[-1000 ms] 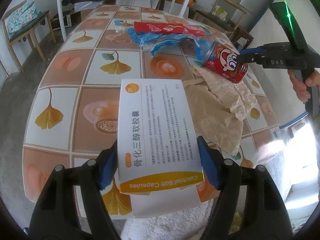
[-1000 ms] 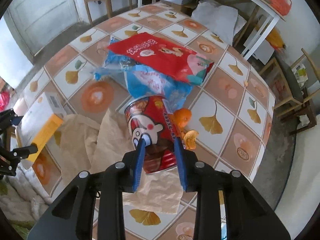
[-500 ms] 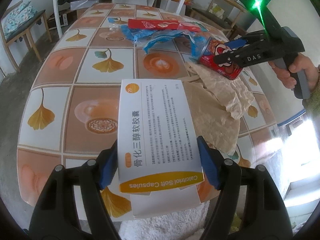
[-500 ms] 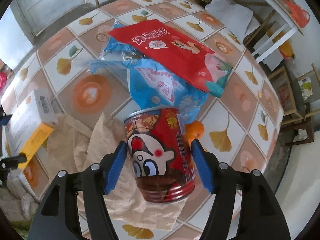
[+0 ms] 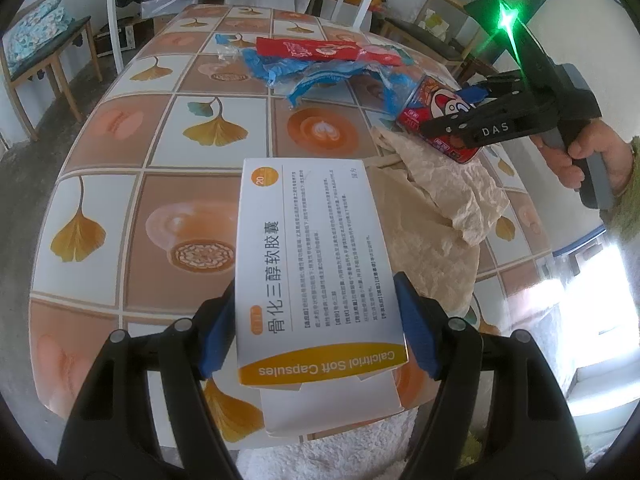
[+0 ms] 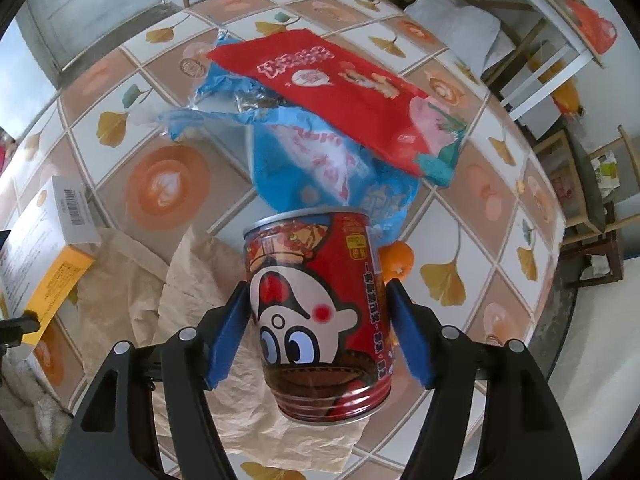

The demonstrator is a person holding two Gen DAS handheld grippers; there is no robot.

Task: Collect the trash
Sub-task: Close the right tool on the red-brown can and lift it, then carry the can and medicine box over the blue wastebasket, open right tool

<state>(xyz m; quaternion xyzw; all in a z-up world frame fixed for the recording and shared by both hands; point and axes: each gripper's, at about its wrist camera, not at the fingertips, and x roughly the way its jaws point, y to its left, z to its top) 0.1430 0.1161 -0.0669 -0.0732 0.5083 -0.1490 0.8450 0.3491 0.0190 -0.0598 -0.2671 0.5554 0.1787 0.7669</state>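
My left gripper (image 5: 316, 320) is shut on a white and orange medicine box (image 5: 312, 248), held over the near edge of the tiled table (image 5: 160, 152). A red cartoon can (image 6: 316, 280) lies on crumpled brown paper (image 6: 132, 280). My right gripper (image 6: 320, 320) points steeply down over the can, its jaws opening. The can sits between the blue pads, which stand at its sides without squeezing it. Beyond the can lie a blue wrapper (image 6: 304, 164) and a red snack bag (image 6: 332, 84). An orange peel (image 6: 398, 260) shows behind the can.
A person's hand (image 5: 580, 156) holds the right gripper's handle at the table's right side. Wooden chairs (image 5: 36, 52) and white table legs (image 5: 114, 32) stand around the table. Something white and fluffy (image 5: 340, 452) lies below the near edge.
The right gripper's fingers spread wide and came down around the can, which had been ahead of narrow jaws. The left gripper and its box have stayed put.
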